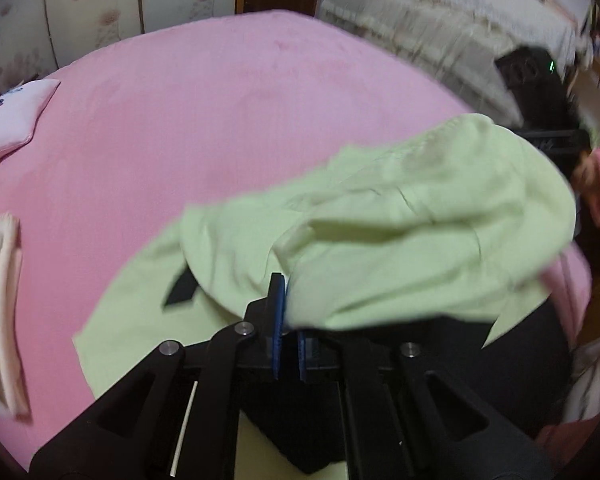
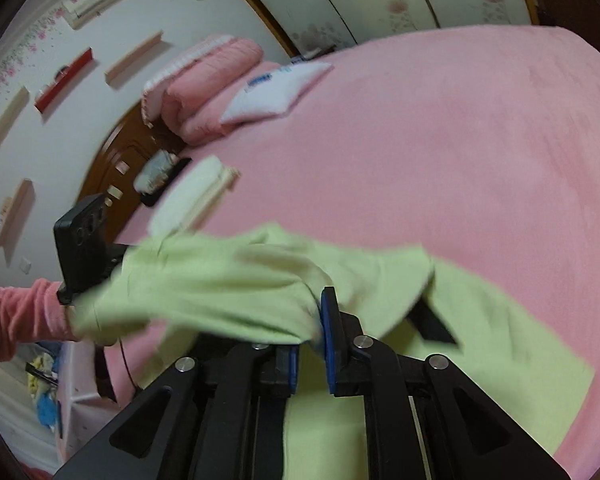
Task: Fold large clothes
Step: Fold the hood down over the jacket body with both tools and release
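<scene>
The room light is soft, even and a bit dim, with no hard shadows or glare on my pink bed cover point(image 1: 180, 128). Both views bulge like a fishbowl, with black corners. The green garment point(image 1: 400, 216) smears with motion blur, and so do the bedding at the upper right and the folded cloth point(image 2: 192, 196). My claw arms look sharp.
</scene>
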Motion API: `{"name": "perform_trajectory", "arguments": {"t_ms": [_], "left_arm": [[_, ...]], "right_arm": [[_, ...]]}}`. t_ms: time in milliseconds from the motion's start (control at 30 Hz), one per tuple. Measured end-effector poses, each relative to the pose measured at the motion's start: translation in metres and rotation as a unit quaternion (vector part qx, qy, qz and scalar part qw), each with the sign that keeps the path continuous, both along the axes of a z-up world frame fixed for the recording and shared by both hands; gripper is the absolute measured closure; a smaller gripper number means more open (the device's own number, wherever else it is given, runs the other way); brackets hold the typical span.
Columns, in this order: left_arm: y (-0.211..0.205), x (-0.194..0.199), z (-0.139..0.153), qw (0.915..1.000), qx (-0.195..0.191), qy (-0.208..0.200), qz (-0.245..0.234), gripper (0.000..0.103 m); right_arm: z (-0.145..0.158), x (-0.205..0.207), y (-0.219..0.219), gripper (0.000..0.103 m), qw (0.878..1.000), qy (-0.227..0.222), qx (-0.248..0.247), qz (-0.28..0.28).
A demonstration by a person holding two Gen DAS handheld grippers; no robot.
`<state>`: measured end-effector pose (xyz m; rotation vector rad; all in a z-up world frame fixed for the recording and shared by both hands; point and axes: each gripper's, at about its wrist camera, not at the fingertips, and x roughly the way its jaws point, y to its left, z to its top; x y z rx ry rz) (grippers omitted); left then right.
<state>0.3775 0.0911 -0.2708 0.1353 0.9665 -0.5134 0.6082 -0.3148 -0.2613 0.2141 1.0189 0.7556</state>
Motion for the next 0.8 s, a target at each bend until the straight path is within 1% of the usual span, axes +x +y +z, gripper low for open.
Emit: {"name": "perform_trajectory", "arguments": {"t_ms": [33,67,100,200,267,300,333,367,400,433,500,533,567,600,667,700,733,767,800], "left_arm": [[-0.005,-0.006,-0.011,0.9999,0.011,0.003,-0.001,0.101],[-0.009,-0.013,-0.023,0.9997,0.023,0.010,0.001,0.101],[-0.013,-0.018,-0.032,0.9995,0.028,0.016,0.003,0.101],[-0.019,-0.029,-0.049,0.9988,0.045,0.018,0.012,0.099],[-0.017,-0.030,-0.059,0.9976,0.064,0.023,0.014,0.097],[-0.018,-0.031,-0.062,0.9970,0.072,0.025,0.012,0.096],[-0.019,-0.032,-0.063,0.9963,0.081,0.029,0.009,0.096],[-0.017,-0.032,-0.062,0.9953,0.090,0.036,0.007,0.095],[-0.018,-0.028,-0.062,0.9945,0.095,0.042,0.006,0.095],[-0.016,-0.023,-0.060,0.9938,0.099,0.050,0.006,0.092],[-0.011,-0.023,-0.052,0.9915,0.105,0.076,0.008,0.078],[-0.003,-0.021,-0.040,0.9894,0.108,0.096,0.012,0.053],[0.002,-0.020,-0.037,0.9860,0.115,0.119,0.019,0.041],[0.007,-0.021,-0.029,0.9846,0.120,0.125,0.027,0.041],[0.014,-0.025,-0.010,0.9861,0.110,0.114,0.051,0.041],[0.019,-0.030,0.003,0.9874,0.098,0.099,0.075,0.041],[0.022,-0.036,0.015,0.9870,0.090,0.084,0.103,0.041],[0.023,-0.043,0.025,0.9859,0.078,0.071,0.130,0.041],[0.022,-0.048,0.030,0.9850,0.064,0.062,0.148,0.041]], "right_arm": [[-0.011,-0.013,0.002,0.087,1.000,0.005,-0.013,0.002],[-0.026,-0.031,0.009,0.082,1.000,0.010,-0.027,0.007],[-0.037,-0.039,0.007,0.080,0.999,0.021,-0.045,0.013],[-0.070,-0.070,0.011,0.078,0.994,0.036,-0.093,0.034],[-0.077,-0.075,0.014,0.074,0.992,0.031,-0.117,0.038],[-0.077,-0.074,0.017,0.064,0.991,0.029,-0.125,0.036],[-0.077,-0.076,0.010,0.055,0.989,0.032,-0.140,0.033],[-0.077,-0.078,0.005,0.035,0.987,0.039,-0.150,0.029],[-0.072,-0.081,0.002,0.028,0.986,0.046,-0.156,0.026],[-0.076,-0.092,0.006,0.028,0.986,0.049,-0.159,0.023],[-0.067,-0.095,0.003,0.028,0.985,0.053,-0.162,0.019],[-0.062,-0.102,0.007,0.028,0.985,0.054,-0.161,0.016],[-0.058,-0.112,0.017,0.028,0.986,0.054,-0.159,0.013],[-0.045,-0.113,0.011,0.028,0.986,0.053,-0.156,0.009],[-0.025,-0.116,0.006,0.028,0.985,0.051,-0.167,-0.008],[-0.015,-0.119,0.005,0.028,0.985,0.049,-0.163,-0.019],[-0.011,-0.120,0.014,0.028,0.985,0.047,-0.161,-0.028],[-0.004,-0.123,0.017,0.030,0.987,0.045,-0.151,-0.044],[0.000,-0.126,0.023,0.035,0.989,0.044,-0.130,-0.061]]}}
